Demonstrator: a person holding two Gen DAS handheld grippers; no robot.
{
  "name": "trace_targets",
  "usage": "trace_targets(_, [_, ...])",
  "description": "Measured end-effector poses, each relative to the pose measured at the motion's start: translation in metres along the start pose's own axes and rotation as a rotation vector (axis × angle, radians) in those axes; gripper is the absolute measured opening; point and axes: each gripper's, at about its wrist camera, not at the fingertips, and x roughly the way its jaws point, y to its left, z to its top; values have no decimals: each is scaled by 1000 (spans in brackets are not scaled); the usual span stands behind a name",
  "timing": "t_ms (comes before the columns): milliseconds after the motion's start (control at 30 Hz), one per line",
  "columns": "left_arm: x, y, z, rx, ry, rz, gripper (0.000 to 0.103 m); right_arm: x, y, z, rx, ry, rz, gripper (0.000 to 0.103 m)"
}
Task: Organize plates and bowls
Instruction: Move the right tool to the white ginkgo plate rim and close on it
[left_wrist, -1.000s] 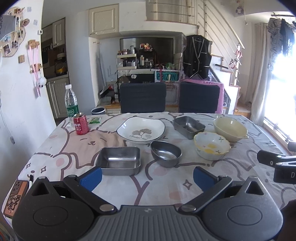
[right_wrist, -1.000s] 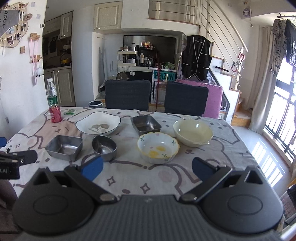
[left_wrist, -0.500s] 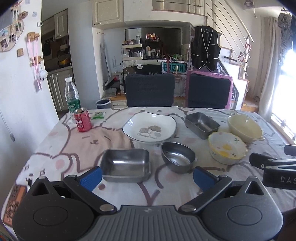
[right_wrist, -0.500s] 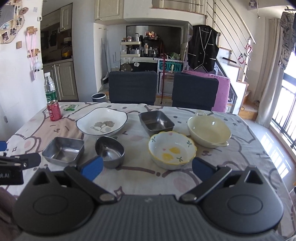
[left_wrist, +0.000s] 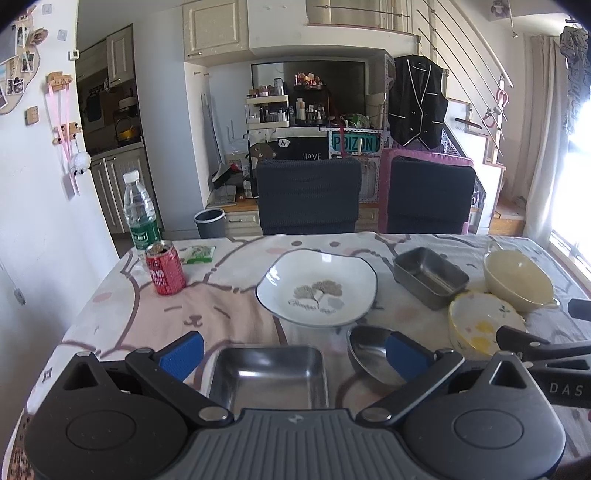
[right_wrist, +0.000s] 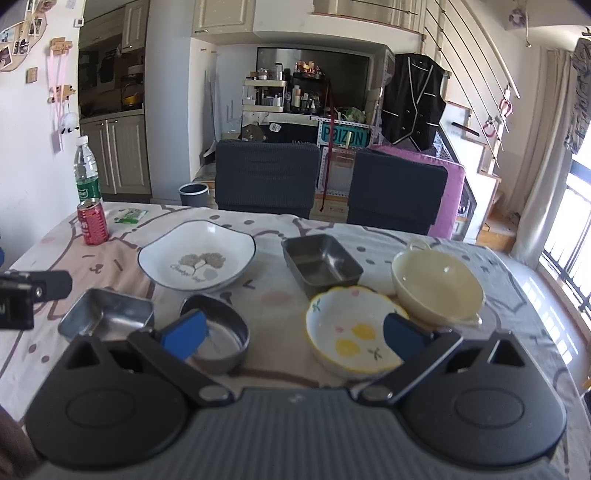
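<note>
Six dishes stand on the table (left_wrist: 229, 314), all separate and unstacked. Near edge, left to right: a square steel tray (left_wrist: 267, 374), a round steel bowl (right_wrist: 218, 338), and a yellow-rimmed floral bowl (right_wrist: 345, 332). Behind them: a white plate (left_wrist: 317, 286) with a blue rim and leaf print, a rectangular steel tray (right_wrist: 319, 262), and a cream bowl (right_wrist: 436, 286) with handles just beside the floral bowl. The left gripper (left_wrist: 293, 350) hovers over the square steel tray, jaws spread wide, gripping nothing. The right gripper (right_wrist: 293, 334) hovers between the round steel bowl and the floral bowl, jaws likewise wide apart and empty. A red can (left_wrist: 165, 272) and a water bottle (left_wrist: 141, 214) stand at the far left corner.
</note>
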Motion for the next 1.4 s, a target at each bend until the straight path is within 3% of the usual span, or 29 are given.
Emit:
trace_targets(433, [82, 30, 43, 55, 47, 18, 103, 70, 6, 42, 66, -32, -10, 103])
trace_targets(600, [115, 32, 57, 144, 16, 12, 103, 98, 4, 54, 134, -28, 54, 103])
trace_targets(767, [151, 27, 72, 202, -7, -49, 103, 122, 4, 62, 177, -87, 131, 103])
trace_targets(867, [171, 26, 82, 211, -42, -63, 103, 137, 1, 67, 229, -54, 166, 103])
trace_targets(1100, [217, 23, 94, 264, -1, -129, 103, 178, -7, 67, 428, 12, 288, 103])
trace_targets(1233, [243, 28, 95, 269, 34, -146, 103, 196, -8, 63, 501, 102, 327, 102])
trace_targets(1300, [253, 34, 94, 246, 56, -151, 99, 207, -10, 60, 555, 137, 336, 94])
trace_targets(1400, [269, 44, 89, 203, 116, -149, 83, 221, -10, 53, 601, 196, 334, 67])
